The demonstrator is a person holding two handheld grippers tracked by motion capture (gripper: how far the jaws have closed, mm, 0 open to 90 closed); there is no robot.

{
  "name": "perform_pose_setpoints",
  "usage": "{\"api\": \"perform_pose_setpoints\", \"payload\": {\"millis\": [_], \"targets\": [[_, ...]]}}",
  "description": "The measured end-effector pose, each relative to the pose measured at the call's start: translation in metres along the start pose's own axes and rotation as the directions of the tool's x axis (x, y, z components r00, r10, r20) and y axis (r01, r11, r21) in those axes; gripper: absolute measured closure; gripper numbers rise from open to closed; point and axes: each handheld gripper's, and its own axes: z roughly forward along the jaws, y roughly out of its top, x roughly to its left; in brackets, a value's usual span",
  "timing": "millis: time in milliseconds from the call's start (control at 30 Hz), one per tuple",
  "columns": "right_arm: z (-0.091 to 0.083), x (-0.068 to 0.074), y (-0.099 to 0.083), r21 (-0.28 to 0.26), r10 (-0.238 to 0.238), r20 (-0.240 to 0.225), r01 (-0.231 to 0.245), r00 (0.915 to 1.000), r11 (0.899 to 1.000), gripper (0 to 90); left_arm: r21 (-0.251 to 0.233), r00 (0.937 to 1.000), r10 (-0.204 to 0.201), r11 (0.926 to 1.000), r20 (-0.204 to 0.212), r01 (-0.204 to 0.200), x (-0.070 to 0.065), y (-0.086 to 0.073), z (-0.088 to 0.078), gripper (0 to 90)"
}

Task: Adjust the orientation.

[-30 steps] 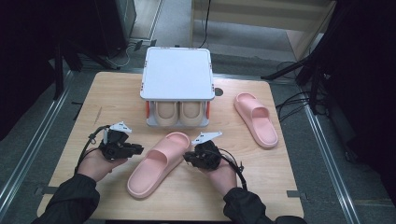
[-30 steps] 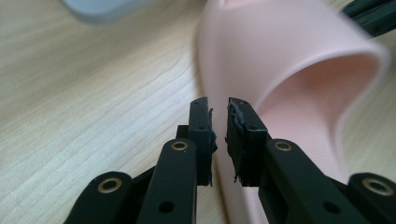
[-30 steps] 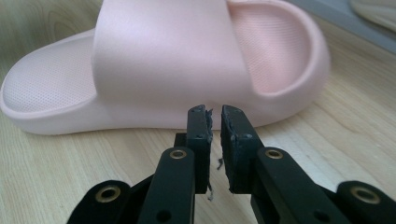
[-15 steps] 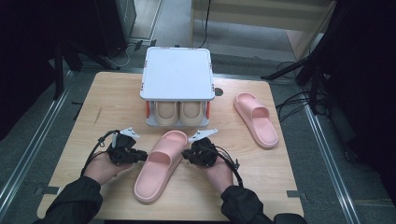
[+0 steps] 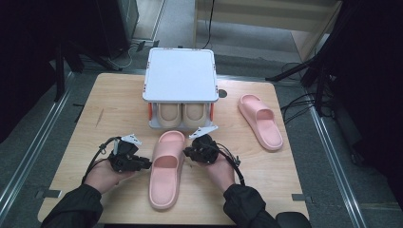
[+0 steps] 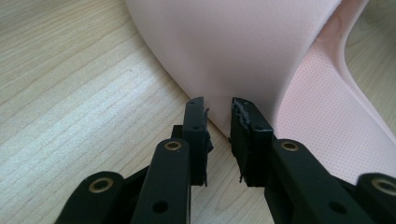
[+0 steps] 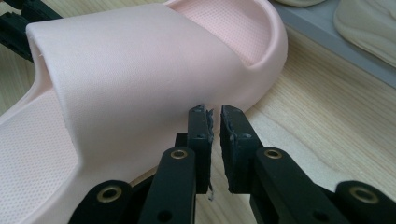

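Observation:
A pink slipper (image 5: pixel 166 166) lies in the middle of the wooden table (image 5: pixel 109 114), its toe toward the white rack (image 5: pixel 179 78). My left gripper (image 5: pixel 145 165) sits at the slipper's left side. In the left gripper view its jaws (image 6: pixel 218 109) have just been opening; they stand apart with nothing between them, tips at the strap of the slipper (image 6: pixel 243 46). My right gripper (image 5: pixel 187 153) is at the slipper's right side. In the right gripper view its jaws (image 7: pixel 212 114) are a narrow slit apart and hold nothing, tips against the slipper (image 7: pixel 121 70).
A second pink slipper (image 5: pixel 260 121) lies at the right of the table, angled. The white rack holds a beige pair (image 5: pixel 183 114) in its open front. The near table edge runs just behind the person's sleeves.
The middle slipper has turned from a diagonal to straight, its heel swinging right. The left gripper moved right up against it and its jaws parted a little. The right gripper barely shifted.

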Motion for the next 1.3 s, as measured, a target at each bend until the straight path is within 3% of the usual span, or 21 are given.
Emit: {"api": "perform_pose_setpoints", "payload": {"millis": [100, 300, 500, 633, 733, 833, 933, 1100, 1300], "targets": [[-0.001, -0.001, 0.0, -0.002, -0.006, 0.002, 0.006, 1.0, 1.0, 81.4, -0.023, 0.9999, -0.011, 0.9997, 0.01, 0.011, 0.003, 0.001, -0.003, 70.9], [-0.01, -0.003, 0.0, -0.026, -0.002, 0.001, 0.002, 1.0, 1.0, 74.3, -0.068, 0.9992, -0.034, 0.9971, 0.02, 0.035, 0.011, 0.004, -0.011, 54.4], [-0.031, -0.01, -0.003, -0.072, -0.001, 0.023, 0.003, 0.9997, 0.997, 67.3, -0.118, 0.9995, -0.031, 0.9925, 0.01, 0.032, 0.02, 0.009, -0.018, 43.4], [-0.045, -0.02, -0.008, -0.089, 0.028, 0.048, -0.024, 0.9984, 0.996, 66.6, -0.116, 0.9995, -0.031, 0.9927, 0.007, 0.032, 0.025, 0.014, -0.017, 41.5], [-0.056, -0.031, -0.014, -0.097, 0.052, 0.092, -0.043, 0.9944, 0.994, 67.4, -0.119, 0.9996, -0.028, 0.9925, 0.008, 0.028, 0.026, 0.018, -0.014, 40.7], [-0.065, -0.042, -0.018, -0.117, 0.093, 0.102, -0.081, 0.9904, 0.99, 67.6, -0.114, 0.9997, -0.021, 0.9932, 0.009, 0.022, 0.026, 0.021, -0.011, 39.8], [-0.072, -0.049, -0.021, -0.128, 0.105, 0.106, -0.091, 0.9889, 0.988, 67.6, -0.113, 0.9999, -0.015, 0.9935, 0.008, 0.016, 0.026, 0.022, -0.01, 39.4], [-0.085, -0.065, -0.026, -0.137, 0.141, 0.145, -0.122, 0.9793, 0.983, 67.5, -0.106, 0.9998, -0.017, 0.9942, 0.004, 0.017, 0.028, 0.023, -0.008, 39.2], [-0.1, -0.089, -0.034, -0.172, 0.202, 0.161, -0.174, 0.9661, 0.97, 67.4, -0.107, 0.9997, -0.025, 0.994, 0.002, 0.025, 0.03, 0.023, -0.008, 39.1]]}}
